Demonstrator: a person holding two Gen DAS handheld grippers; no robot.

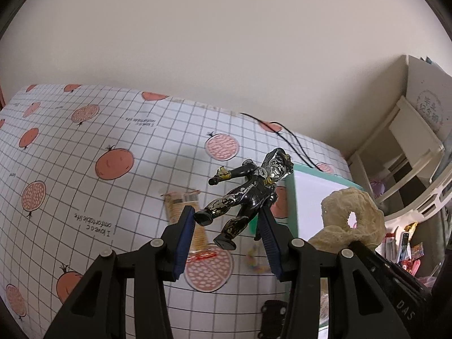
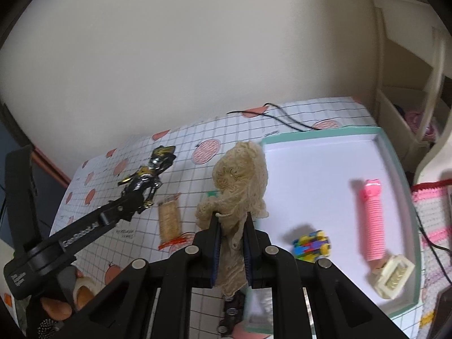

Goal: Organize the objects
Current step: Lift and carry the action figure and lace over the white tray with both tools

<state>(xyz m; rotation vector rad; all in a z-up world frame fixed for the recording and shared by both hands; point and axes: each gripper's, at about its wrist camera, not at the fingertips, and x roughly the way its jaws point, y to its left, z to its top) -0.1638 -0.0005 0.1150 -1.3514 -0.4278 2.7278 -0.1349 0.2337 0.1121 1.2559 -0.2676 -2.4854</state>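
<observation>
Left wrist view: the left gripper [image 1: 228, 226] stood fairly wide, its blue pads [image 1: 185, 240] well apart. A black, silver and gold action figure [image 1: 248, 195] lay between them, lifted off the gridded tablecloth [image 1: 84, 169]. Its hip area met the right pad; contact at the left pad looked limited to a foot, though the angle made this hard to confirm. Beneath it lay a tan wrapped packet [image 1: 180, 209] with a red tie. The mint-rimmed white tray [image 1: 293, 197] sat just right of the figure. A cream crocheted piece [image 1: 353, 214] with a hole showed at far right.

Right wrist view: the right gripper [image 2: 231, 234] was nearly closed, clamped on the cream crocheted piece [image 2: 240, 180], which rose limp above the pads and hung below them. It hung over the tray's [image 2: 395, 155] left edge. Inside the tray lay a pink ribbed tube [image 2: 371, 223], a multicoloured block toy [image 2: 310, 245] and a cream rectangular item [image 2: 394, 278]. To the left, the left gripper [image 2: 132, 200] held the figure [image 2: 149, 175] above the cloth.
</observation>
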